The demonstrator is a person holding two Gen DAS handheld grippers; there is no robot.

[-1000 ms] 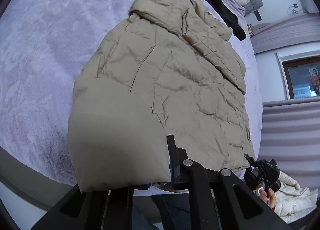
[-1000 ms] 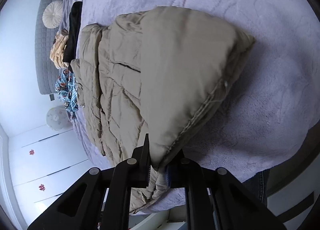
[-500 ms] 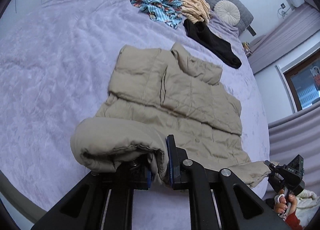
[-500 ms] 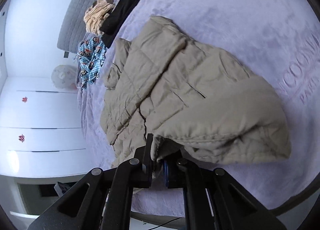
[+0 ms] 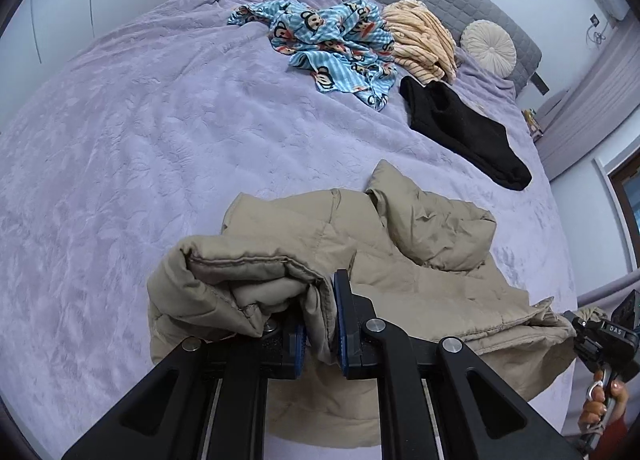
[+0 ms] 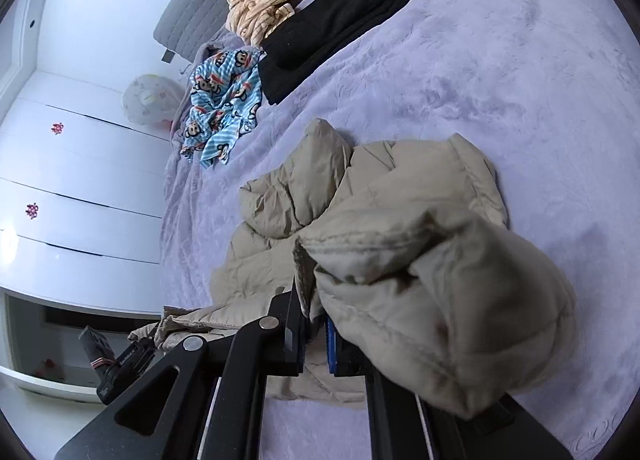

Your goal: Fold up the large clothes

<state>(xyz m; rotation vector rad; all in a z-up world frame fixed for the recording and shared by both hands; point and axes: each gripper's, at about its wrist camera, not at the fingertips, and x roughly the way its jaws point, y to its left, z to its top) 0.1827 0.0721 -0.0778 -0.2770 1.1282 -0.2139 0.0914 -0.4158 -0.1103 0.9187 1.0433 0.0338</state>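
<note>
the right claw (image 6: 314, 334) is pinched tight on a puffy fold of the tan coat (image 6: 360, 220). the coat lies bunched up on the purple bed (image 6: 520, 80). farther up the bed are a black top (image 6: 340, 16), a striped peach cloth (image 6: 260, 4) and a blue monkey cloth (image 6: 220, 104). white drawers (image 6: 80, 188) stand at the left. the other claw (image 6: 132, 356) shows low on the left by the coat's edge.

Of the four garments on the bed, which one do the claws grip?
The beige padded jacket, bunched nearest the camera. The blue monkey-print piece, the striped peach one and the black one lie untouched near the headboard.
</note>
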